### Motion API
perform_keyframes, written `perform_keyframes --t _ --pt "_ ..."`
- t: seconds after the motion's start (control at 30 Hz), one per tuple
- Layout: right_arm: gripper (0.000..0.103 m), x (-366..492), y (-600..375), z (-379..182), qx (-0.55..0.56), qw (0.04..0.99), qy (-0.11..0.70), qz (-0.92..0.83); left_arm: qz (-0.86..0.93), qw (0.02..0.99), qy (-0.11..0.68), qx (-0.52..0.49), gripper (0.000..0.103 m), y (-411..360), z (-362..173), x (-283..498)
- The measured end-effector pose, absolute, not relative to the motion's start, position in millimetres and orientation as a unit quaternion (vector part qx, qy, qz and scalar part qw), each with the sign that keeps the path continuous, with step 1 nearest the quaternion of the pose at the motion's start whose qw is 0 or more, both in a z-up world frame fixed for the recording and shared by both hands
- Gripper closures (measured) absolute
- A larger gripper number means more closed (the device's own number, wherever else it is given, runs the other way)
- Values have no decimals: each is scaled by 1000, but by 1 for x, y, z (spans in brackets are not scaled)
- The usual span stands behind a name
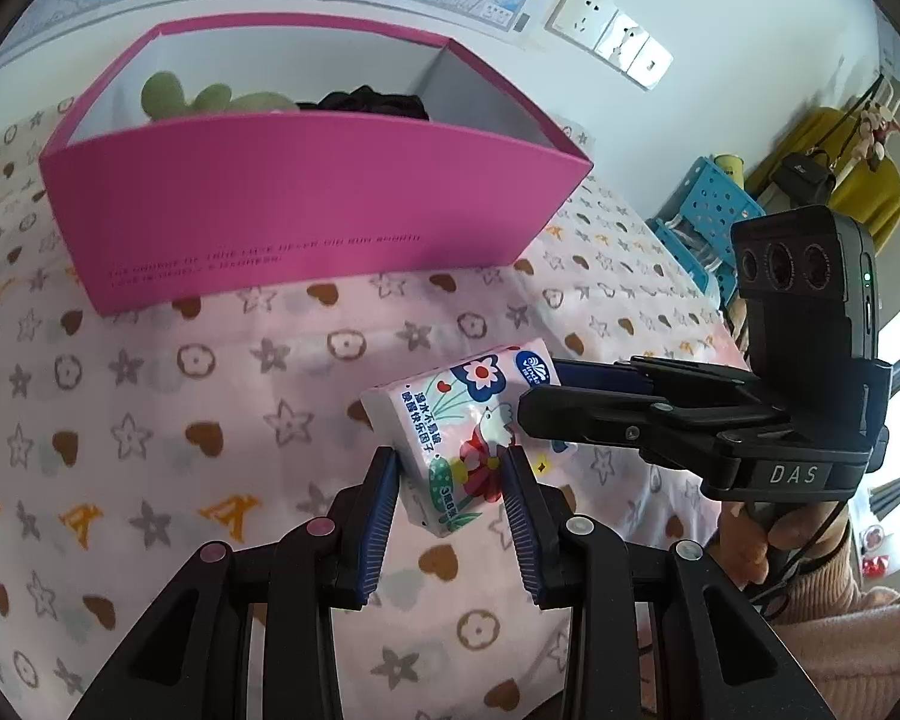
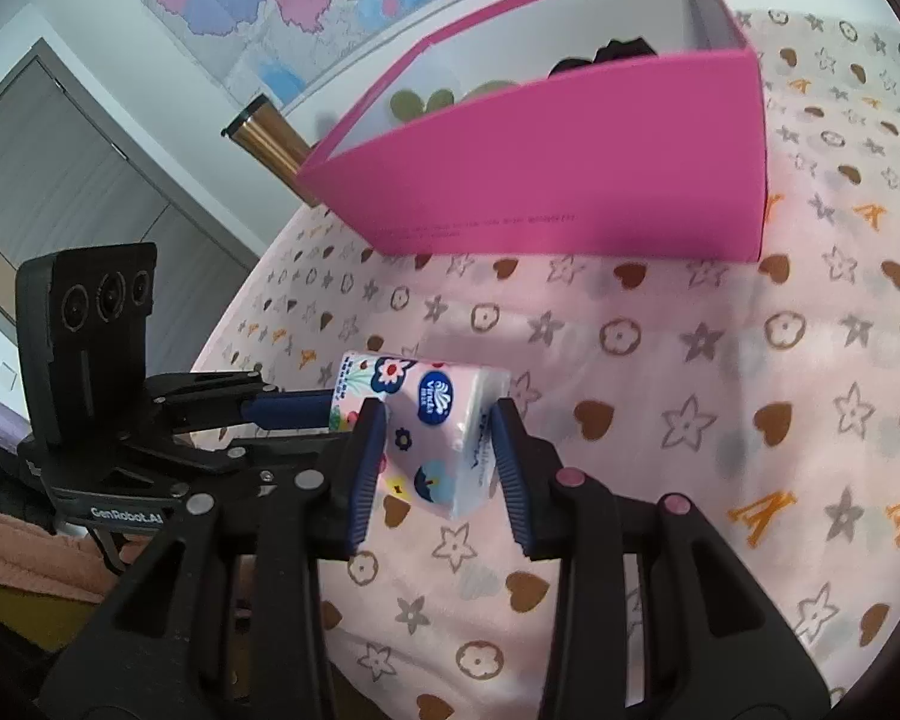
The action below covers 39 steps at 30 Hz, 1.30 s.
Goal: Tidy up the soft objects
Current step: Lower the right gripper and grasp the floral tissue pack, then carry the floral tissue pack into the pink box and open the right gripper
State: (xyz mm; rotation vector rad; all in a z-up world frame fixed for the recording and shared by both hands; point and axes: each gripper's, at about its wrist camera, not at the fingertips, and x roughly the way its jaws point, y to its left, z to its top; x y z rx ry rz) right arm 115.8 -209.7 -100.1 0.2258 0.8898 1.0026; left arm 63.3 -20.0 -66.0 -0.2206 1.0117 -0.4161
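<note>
A small tissue pack [image 1: 468,432] with a flower print is held above the pink patterned cloth. My left gripper [image 1: 453,468] is shut on its near end. My right gripper [image 2: 438,426] is shut on its other end; the pack also shows in the right wrist view [image 2: 438,426]. The right gripper comes in from the right in the left wrist view [image 1: 546,396]. A pink open box [image 1: 306,204] stands behind, holding a green plush [image 1: 204,96] and a black soft item [image 1: 372,102]. The box also shows in the right wrist view [image 2: 570,174].
The pink cloth with stars and hearts [image 1: 150,420] covers the table. A bronze cylinder [image 2: 270,138] stands left of the box. A blue perforated basket [image 1: 708,210] sits beyond the table's right edge. A wall with maps and sockets is behind.
</note>
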Motion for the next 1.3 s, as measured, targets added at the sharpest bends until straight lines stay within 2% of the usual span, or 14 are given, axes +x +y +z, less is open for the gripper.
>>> perform_keyframes --t 1.3 --pt "63 133 -221 -50 100 816 341 456 -200 879 426 -72 69 -36 -22 93"
